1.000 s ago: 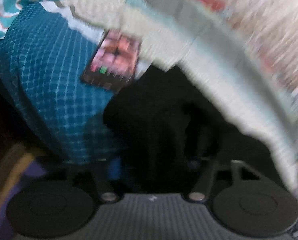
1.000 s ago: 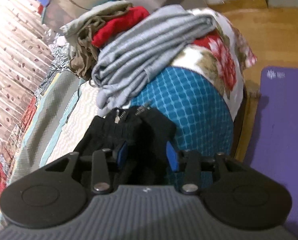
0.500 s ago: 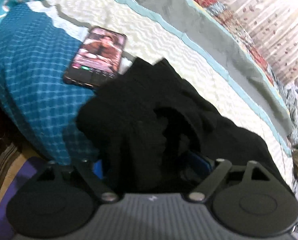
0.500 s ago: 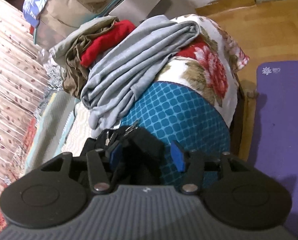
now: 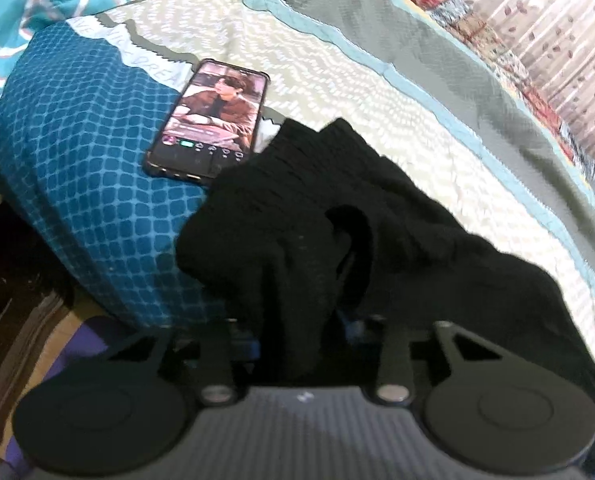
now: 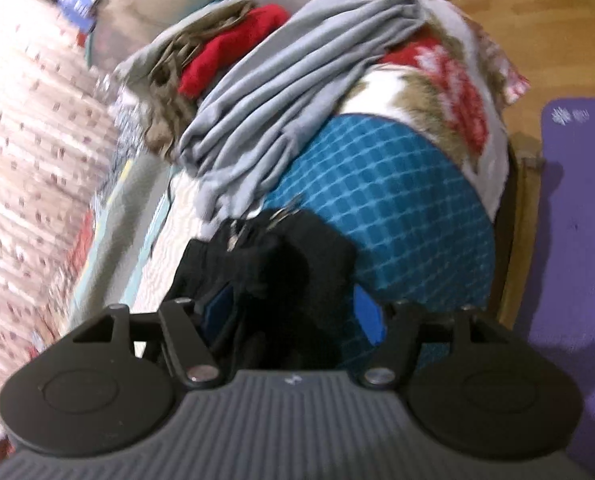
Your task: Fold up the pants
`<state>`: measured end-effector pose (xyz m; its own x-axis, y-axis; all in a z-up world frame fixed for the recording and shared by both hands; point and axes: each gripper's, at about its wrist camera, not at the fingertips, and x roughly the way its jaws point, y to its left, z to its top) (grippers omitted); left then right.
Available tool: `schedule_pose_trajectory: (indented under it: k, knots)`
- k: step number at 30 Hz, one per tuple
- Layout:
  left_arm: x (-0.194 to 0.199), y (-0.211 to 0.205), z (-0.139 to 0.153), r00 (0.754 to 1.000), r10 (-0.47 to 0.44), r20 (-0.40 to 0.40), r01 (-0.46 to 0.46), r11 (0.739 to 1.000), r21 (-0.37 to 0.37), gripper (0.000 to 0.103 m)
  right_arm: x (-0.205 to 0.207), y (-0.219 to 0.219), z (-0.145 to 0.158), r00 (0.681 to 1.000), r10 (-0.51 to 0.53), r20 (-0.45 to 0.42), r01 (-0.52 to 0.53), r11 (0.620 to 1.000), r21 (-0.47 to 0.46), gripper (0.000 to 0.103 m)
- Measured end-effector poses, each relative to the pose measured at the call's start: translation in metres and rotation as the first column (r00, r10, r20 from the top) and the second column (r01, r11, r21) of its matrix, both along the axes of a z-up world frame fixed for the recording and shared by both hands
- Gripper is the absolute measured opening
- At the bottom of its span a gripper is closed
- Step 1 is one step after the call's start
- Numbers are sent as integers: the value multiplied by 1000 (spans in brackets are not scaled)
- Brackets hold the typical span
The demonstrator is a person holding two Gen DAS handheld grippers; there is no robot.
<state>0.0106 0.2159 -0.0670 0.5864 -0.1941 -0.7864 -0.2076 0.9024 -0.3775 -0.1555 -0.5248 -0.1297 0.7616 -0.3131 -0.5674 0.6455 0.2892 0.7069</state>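
Note:
The black pants lie bunched on the bed, one end draped over the blue checked edge. My left gripper is buried in the black cloth, its blue pads mostly hidden; it looks shut on the pants. In the right wrist view the zipper end of the pants sits between the blue pads of my right gripper. Those pads stand wide apart with the cloth loose between them.
A lit phone lies on the bed just left of the pants. A pile of grey, red and tan clothes sits past the zipper end. A purple mat covers the wooden floor beside the bed.
The left view has swung and steadied, with the pants settling lower on the bed. The right gripper's pads have spread wider around the zipper end.

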Motion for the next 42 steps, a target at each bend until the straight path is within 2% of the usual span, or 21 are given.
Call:
schedule_pose_trajectory:
  k: [1,2,5,6,7,11,15,20,24,27,29,32,35,37,39,42]
  knots:
    - [0,3,1,1000,-3,6,4,999,-37,16,5,1,0,1000,12,-21,-12,1000,-7,68]
    - [0,5,4,1000,3,11,-3,997,-72,16,8,2,0,999,19,-35,-19,1000,-11,68]
    - [-1,2,16,999,9,44,-5,997,-80,14,13,7,4,995,11,-100,-16,999,-41,37]
    - [0,0,22,998,6,57,-1,997,-83,14,13,9,8,993,17,-114,-23,998,-60,20]
    - [1,-1,27,998,3,70,3,996,-88,13,14,13,12,994,28,-106,-35,997,-74,14]
    - [11,1,47,994,12,108,4,990,-141,12,21,29,47,992,59,-109,-81,975,-206,11]
    - [38,8,71,989,14,149,14,983,-185,11,36,17,82,997,78,17,-74,982,-173,10]
    - [95,2,118,972,-3,234,42,986,-161,10,99,-5,136,984,122,126,-101,981,-166,10]
    - [128,-3,161,943,10,332,57,980,-191,10,143,-13,179,973,130,193,-88,973,-211,10]
    - [128,-7,173,923,11,383,66,980,-189,11,148,-15,193,961,127,245,-69,970,-233,10]
    - [129,-7,161,933,10,359,59,982,-179,11,140,-19,185,961,118,249,-59,971,-232,10]
    - [133,-1,116,971,33,237,14,981,-194,11,126,-24,150,975,96,201,-58,981,-186,10]
    - [135,1,59,995,58,87,-42,983,-181,11,108,-26,95,993,61,99,-51,994,-96,10]
    - [135,1,24,998,67,5,-66,987,-146,10,96,-29,53,999,29,26,-28,999,-24,10]
    - [132,2,5,998,66,-4,-65,990,-122,10,85,-29,19,999,-6,-43,7,1000,26,10]
    - [129,-8,7,999,47,26,-45,997,-54,11,71,-28,2,1000,-10,-12,10,999,35,10]
